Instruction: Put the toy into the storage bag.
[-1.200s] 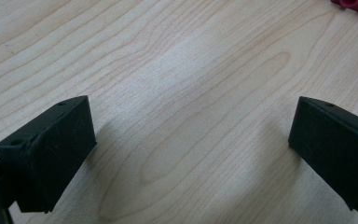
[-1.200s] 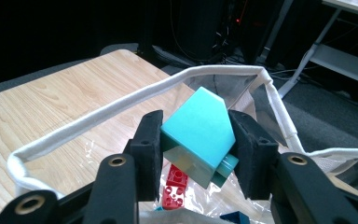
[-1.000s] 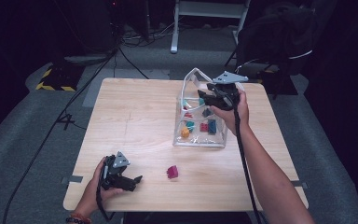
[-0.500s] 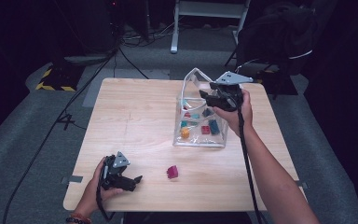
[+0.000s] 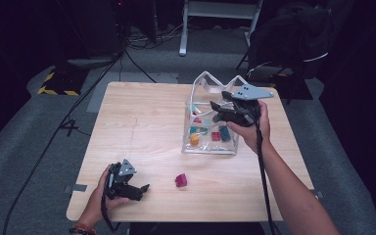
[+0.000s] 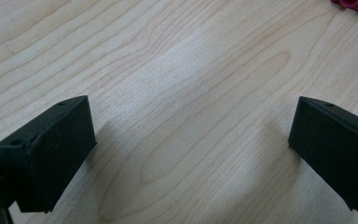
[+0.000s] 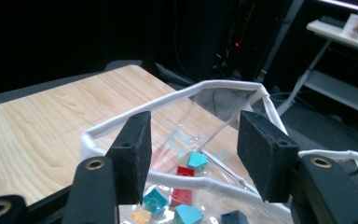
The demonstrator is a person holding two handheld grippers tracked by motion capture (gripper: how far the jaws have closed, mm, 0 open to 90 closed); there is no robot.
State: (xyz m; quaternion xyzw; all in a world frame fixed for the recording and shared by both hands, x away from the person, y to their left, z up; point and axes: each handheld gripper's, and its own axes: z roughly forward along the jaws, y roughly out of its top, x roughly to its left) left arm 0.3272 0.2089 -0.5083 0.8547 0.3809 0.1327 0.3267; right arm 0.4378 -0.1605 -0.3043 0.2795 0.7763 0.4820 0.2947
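The right claw (image 5: 217, 110) hovers over the clear bag (image 5: 208, 142), its jaws having just been opening, now spread with nothing pinched. Below it the bag stands mouth up on the worktop (image 5: 142, 127), its white rim (image 7: 168, 100) gaping, long axis running away from the person; small bricks (image 7: 182, 184) lie inside. The left claw (image 5: 142, 188) rests low, spread wide; a magenta brick (image 5: 180, 180) lies just ahead, apart.

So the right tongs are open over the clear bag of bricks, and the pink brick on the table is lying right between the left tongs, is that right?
Not quite. The pink brick lies apart from the left tongs, off to their side, as the high view shows. The rest holds: the right tongs are open over the clear bag of bricks.
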